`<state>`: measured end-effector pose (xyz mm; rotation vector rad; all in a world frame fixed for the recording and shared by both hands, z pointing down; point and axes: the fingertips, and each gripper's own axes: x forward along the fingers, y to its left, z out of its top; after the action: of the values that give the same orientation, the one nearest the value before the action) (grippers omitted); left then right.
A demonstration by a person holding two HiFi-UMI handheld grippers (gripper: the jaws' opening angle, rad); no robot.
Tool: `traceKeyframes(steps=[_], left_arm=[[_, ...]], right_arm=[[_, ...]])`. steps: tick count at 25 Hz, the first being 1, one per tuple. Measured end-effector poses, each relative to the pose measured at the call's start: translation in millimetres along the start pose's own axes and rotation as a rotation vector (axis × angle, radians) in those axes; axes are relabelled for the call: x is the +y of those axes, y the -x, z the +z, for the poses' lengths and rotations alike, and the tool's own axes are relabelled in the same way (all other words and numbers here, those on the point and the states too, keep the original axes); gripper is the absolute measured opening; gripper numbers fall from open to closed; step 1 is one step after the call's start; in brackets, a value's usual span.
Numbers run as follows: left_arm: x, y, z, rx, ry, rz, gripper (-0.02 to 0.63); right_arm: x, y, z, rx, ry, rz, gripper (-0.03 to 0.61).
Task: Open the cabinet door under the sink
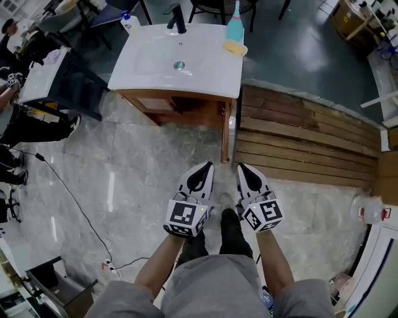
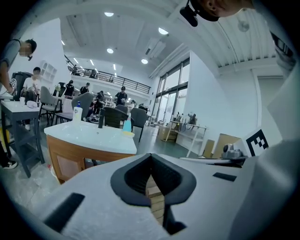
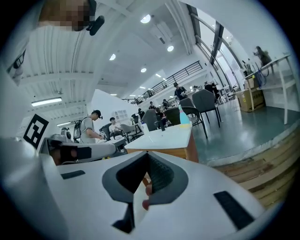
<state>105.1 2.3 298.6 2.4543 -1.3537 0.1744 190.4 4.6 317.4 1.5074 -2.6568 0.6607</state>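
at far left, bystanders (image 1: 18, 118) and a dark side table (image 1: 46, 81) crowd the edge of the head view. next comes the white sink (image 1: 205, 68), with a black faucet (image 1: 178, 18) at its back edge and a teal bottle (image 1: 235, 25) on the right rear corner. under the basin the wooden cabinet (image 1: 186, 112) turns its front toward the person. the cabinet door (image 2: 70, 165), a recessed panel in the left gripper view, looks flush and not yet opened (no handle can be made out in any view). lower in the head view, the left gripper (image 1: 204, 169) and the right gripper (image 1: 242, 169) hang side by side in front of the person's waist. each has its jaws pressed together on nothing, nose aimed forward. the relation that counts: the door lies ahead and to the left of both tools, well apart from them across the stone floor (image 1: 124, 180), and the left gripper is the nearer of the two. the cabinet front runs crosswise to the grippers' line, so the approach likely calls for a step forward and a drop to door height before a jaw can catch an edge. at right, a slatted wooden platform (image 1: 305, 143) lies just beside the cabinet's right side.
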Motion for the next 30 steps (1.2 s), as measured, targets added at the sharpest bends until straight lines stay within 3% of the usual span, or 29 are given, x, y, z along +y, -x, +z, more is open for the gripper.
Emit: traceKeyframes(steps=[9, 17, 30], left_arm=[[-31.8, 39.5, 89.6, -0.096, -0.057, -0.037, 0.008], [-51.8, 68.9, 137.3, -0.177, -0.117, -0.081, 0.008], [-40.2, 93.4, 166.9, -0.242, -0.132, -0.082, 0.008]], right_arm=[[45.6, 38.0, 89.4, -0.105, 0.090, -0.023, 0.009], [81.0, 59.5, 150.0, -0.199, 0.193, -0.010, 0.008], [119.7, 58.9, 174.0, -0.271, 0.277, 0.034, 0.008]])
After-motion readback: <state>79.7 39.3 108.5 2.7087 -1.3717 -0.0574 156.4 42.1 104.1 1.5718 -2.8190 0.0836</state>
